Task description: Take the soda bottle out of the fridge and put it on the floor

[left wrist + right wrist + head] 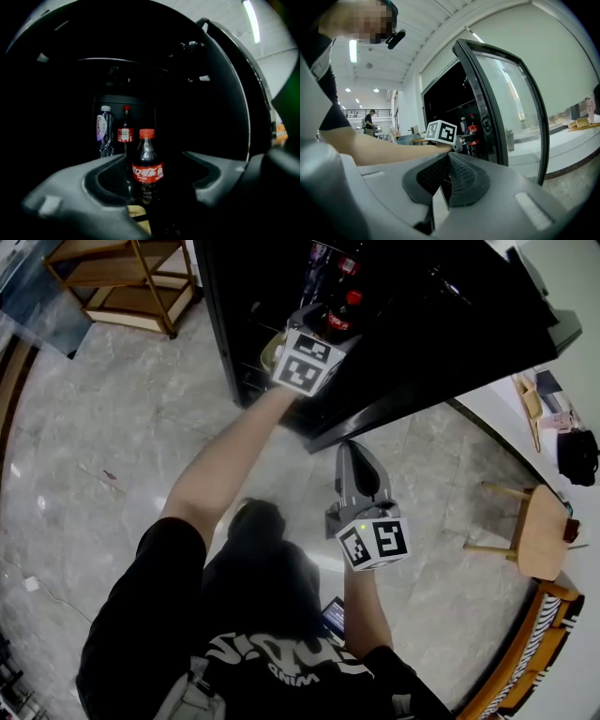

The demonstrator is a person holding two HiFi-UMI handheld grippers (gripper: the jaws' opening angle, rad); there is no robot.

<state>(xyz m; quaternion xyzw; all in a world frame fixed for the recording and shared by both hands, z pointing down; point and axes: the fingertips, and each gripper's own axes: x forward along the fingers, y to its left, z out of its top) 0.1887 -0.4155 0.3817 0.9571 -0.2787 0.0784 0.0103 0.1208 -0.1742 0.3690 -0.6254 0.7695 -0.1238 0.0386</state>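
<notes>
- Right now, our left gripper [157, 159] reaches inside the fridge [412, 315] with its jaws wide apart. The soda bottle [146, 154] stands upright between them at the front of the fridge shelf, and as far as we can tell neither pad touches it.
- We judge a lopsided close to be the main risk. The bottle sits nearer the left jaw, which could push it first and tip it deeper into the fridge.
- Further inside the fridge stand a second cola bottle [125, 131] and a water bottle [104, 129]. A toppled soda bottle could knock them over.
- The smooth round plastic could slip or twist in the pads on its way out of the fridge.
- Our right gripper [446, 159] hangs outside the fridge by the open fridge door [506, 103], jaws pressed together on nothing. It does not hold the door, which might swing onto the left arm.
- The floor [112, 446] in front of the fridge looks like hard polished stone, so a dropped bottle could roll away.
</notes>
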